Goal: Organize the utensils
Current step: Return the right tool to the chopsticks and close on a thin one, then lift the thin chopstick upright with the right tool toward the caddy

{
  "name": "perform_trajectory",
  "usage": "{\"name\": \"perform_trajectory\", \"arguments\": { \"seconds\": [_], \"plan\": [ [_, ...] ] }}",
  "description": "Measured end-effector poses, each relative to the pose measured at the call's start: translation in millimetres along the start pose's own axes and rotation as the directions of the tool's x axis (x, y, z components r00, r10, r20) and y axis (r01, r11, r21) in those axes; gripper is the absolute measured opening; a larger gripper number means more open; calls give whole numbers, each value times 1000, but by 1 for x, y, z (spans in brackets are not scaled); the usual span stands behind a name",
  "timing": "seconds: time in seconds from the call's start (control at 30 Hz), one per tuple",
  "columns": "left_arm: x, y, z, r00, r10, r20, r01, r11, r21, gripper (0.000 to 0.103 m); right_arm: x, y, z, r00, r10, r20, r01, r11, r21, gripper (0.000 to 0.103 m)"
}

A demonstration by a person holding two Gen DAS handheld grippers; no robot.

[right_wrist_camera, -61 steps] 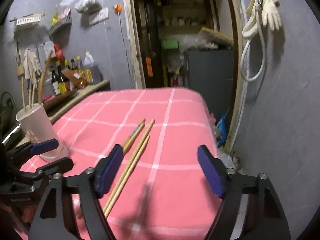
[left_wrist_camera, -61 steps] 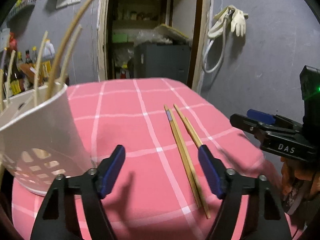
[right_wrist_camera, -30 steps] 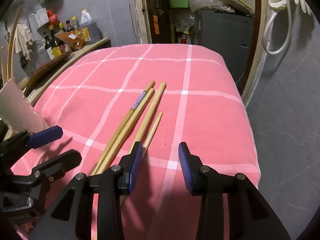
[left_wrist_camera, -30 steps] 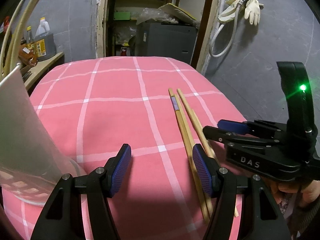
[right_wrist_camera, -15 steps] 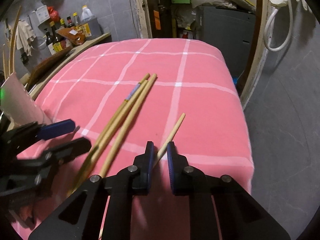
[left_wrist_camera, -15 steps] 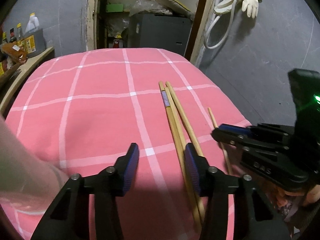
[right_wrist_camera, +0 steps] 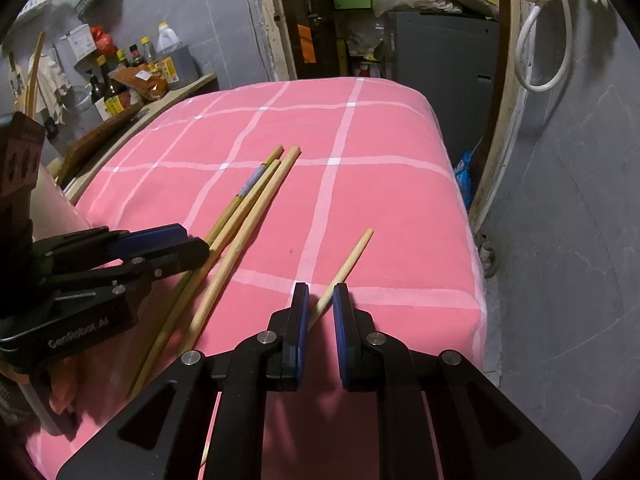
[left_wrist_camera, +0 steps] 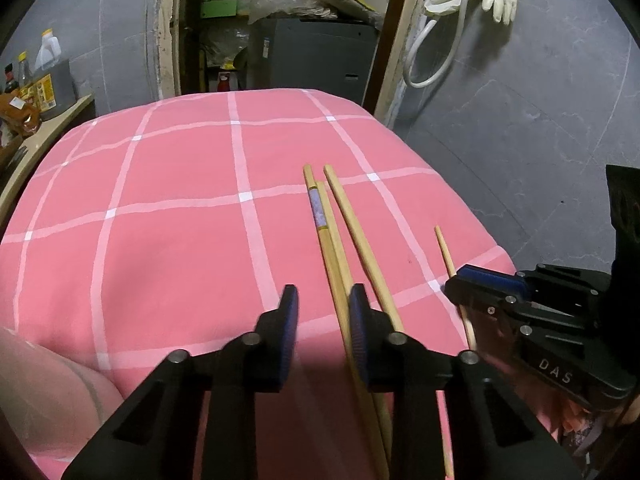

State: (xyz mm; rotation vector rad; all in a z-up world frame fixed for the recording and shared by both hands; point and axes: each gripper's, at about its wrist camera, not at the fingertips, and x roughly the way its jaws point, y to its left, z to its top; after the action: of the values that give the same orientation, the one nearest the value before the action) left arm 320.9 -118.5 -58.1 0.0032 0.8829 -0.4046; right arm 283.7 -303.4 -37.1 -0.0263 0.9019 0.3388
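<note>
white holder (left_wrist_camera: 48, 392) blurred, cropped at edge

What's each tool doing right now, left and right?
Left tool: partly closed, empty; chopsticks lie beside its right pad, not gripped.
Right tool: shut on thin chopstick.

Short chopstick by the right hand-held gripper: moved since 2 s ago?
Yes. The short chopstick now lies apart, rightward of the chopstick bundle, between the right hand-held gripper pads.
</note>
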Motion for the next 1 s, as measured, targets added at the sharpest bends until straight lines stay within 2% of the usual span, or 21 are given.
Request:
{"name": "perform_trajectory", "arguments": {
  "seconds": [0.33,0.53,0.63,0.83,1.0],
  "plan": [
    [10,-10,1,999,16,-29,-15,999,34,20,5,1,2,1000,21,-4,-21,999,31,11],
    [18,-5,8,999,1,-42,-1,1000,-5,18,12,-5,6,998,59,-6,-58,990,128,13],
    [16,-6,7,999,-6,-44,5,1000,-7,9,15,-2,10,999,47,-12,-44,988,149,13],
    [9,-3,6,998,-34,-56,30,997,-64,4,14,-10,12,997,67,-37,-55,963,263,7],
    [-9,-2,-3,997,-63,-33,60,994,-95,4,7,-13,2,994,107,-11,-98,939,329,4]
  ]
}}
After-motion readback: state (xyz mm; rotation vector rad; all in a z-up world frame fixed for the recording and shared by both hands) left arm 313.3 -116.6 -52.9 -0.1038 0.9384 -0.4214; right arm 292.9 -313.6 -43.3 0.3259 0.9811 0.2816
